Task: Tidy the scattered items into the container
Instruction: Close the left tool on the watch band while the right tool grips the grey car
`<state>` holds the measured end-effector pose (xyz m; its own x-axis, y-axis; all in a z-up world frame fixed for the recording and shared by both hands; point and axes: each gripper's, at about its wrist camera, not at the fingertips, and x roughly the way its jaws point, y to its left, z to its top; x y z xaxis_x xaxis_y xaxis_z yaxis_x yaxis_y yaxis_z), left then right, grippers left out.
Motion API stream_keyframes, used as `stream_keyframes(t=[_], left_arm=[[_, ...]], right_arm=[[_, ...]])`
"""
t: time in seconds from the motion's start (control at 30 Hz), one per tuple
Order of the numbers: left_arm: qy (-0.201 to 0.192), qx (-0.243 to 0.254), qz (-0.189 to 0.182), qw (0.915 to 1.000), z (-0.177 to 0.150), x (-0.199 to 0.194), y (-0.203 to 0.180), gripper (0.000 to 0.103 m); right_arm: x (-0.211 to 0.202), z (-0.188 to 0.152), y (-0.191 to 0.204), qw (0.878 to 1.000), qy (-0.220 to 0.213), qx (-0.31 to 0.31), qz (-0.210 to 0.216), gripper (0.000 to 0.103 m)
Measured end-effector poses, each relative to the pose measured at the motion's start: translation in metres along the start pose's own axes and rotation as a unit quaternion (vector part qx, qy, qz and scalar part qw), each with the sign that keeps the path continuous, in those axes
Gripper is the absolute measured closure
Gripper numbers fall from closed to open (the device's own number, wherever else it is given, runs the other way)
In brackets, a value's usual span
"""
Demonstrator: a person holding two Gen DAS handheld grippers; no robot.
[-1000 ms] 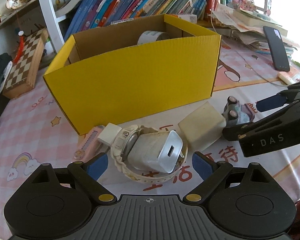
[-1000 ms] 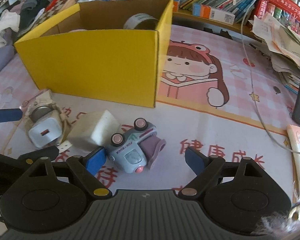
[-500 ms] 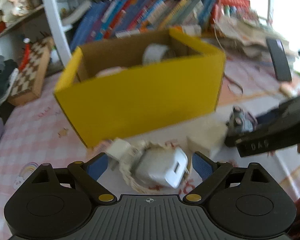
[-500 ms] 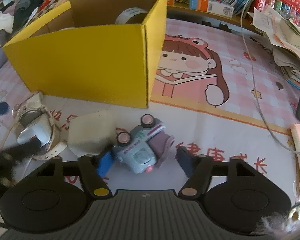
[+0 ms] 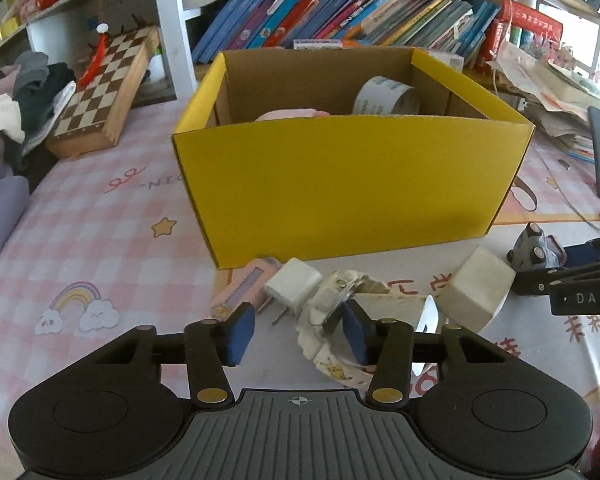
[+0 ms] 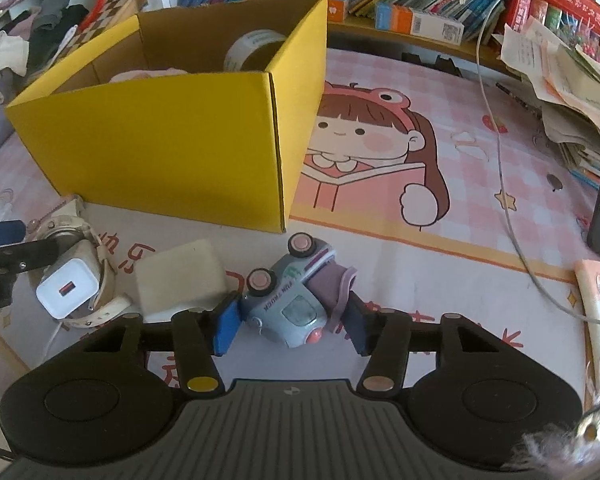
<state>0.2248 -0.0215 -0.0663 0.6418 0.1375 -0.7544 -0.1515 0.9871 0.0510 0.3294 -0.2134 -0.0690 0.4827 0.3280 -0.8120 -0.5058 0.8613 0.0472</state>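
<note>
Yellow box [image 5: 352,184] at 12 o'clock in both wrist views; its near wall hides most of the contents, only the top of a tape roll [image 5: 386,96] and a pink edge [image 5: 292,114] show. Left gripper [image 5: 296,334]: jaws closing, much narrower than a second ago; the right blue pad is against the white watch [image 5: 332,300], the left pad is bare, so a real hold cannot be told. Small white plug [image 5: 292,290] lies at 12 just beyond. Larger charger [image 6: 70,282] mostly hidden behind that finger, clearer from the right wrist at 9 o'clock. Right gripper [image 6: 292,324]: was wide, now pinched on the toy truck [image 6: 290,300], both pads touching its sides. Cream block [image 6: 180,276] sits just left of the truck. The table mat's [image 6: 480,260] right edge is cut off.
</note>
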Motion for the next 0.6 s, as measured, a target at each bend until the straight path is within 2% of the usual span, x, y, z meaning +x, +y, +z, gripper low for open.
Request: stream_keyframes(t=[0.17,0.27,0.33,0.37,0.5,0.6], left_arm=[[-0.003,0.004,-0.001,1.0000,0.0028,0.0038,-0.0039,0.063],[-0.004,0.000,-0.004,1.0000,0.0036,0.0048,-0.0034,0.065],[-0.004,-0.006,-0.011,0.9999,0.0036,0.0050,-0.0018,0.069],[-0.004,-0.004,-0.014,0.9999,0.0036,0.0048,-0.0024,0.074],[-0.002,0.001,-0.020,0.9998,0.0045,0.0041,-0.0042,0.078],[0.003,-0.015,-0.029,0.9995,0.0034,0.0001,-0.0001,0.082]], right_arm=[[0.0038,0.0029,-0.0012,1.000,0.003,0.002,0.001,0.047],[0.0065,0.0040,-0.0019,1.000,0.007,0.002,0.001,0.049],[0.0088,0.0043,-0.0038,1.000,0.013,0.009,0.005,0.051],[0.0089,0.0042,-0.0041,1.000,0.013,0.010,0.007,0.052],[0.0067,0.0036,-0.0029,1.000,0.011,0.006,0.011,0.052],[0.0006,0.0027,-0.0019,1.000,0.000,0.004,0.012,0.052]])
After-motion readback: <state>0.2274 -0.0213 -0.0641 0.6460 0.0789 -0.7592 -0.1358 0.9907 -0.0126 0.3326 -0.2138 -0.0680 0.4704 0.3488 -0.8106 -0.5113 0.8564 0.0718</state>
